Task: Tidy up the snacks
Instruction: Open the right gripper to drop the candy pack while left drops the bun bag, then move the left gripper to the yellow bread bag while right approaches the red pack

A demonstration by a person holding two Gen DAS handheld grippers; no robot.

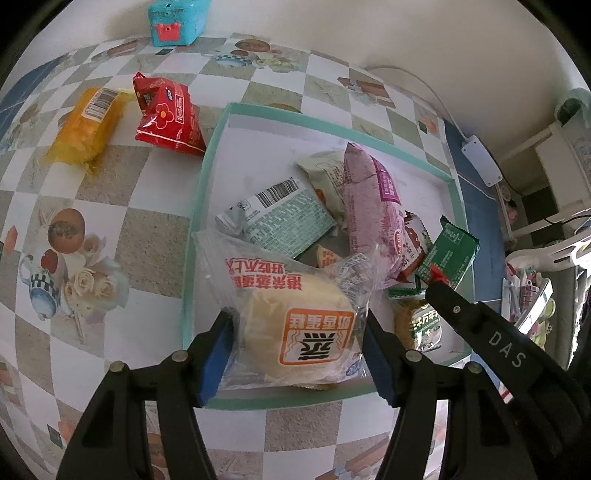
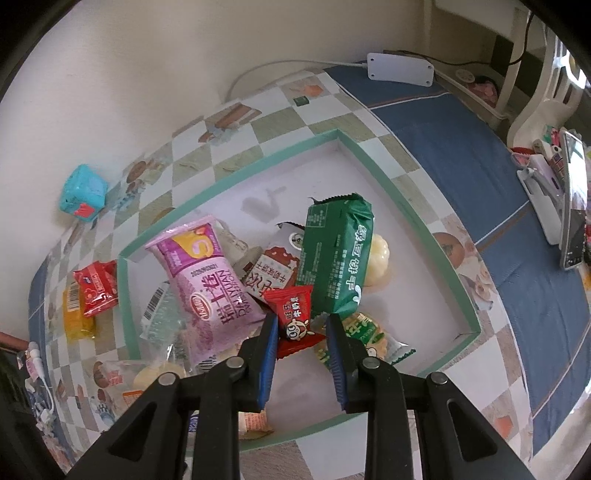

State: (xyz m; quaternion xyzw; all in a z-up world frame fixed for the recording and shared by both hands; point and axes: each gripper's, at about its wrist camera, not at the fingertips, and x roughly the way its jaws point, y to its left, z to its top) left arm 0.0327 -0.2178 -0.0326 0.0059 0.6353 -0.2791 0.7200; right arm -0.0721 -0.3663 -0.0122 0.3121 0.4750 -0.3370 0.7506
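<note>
A steamed cake in a clear wrapper lies in the front left corner of the teal-rimmed tray. My left gripper stands open astride it, the blue pads just at the wrapper's edges. My right gripper is shut on a small red milk candy packet just above the snacks in the tray. It also shows in the left wrist view as the right gripper, with red at its tip. In the tray lie a purple packet, a green packet and several smaller ones.
On the checked tablecloth left of the tray lie a yellow packet and a red packet. A teal tin stands by the wall. A white power strip and a phone on a stand sit to the right.
</note>
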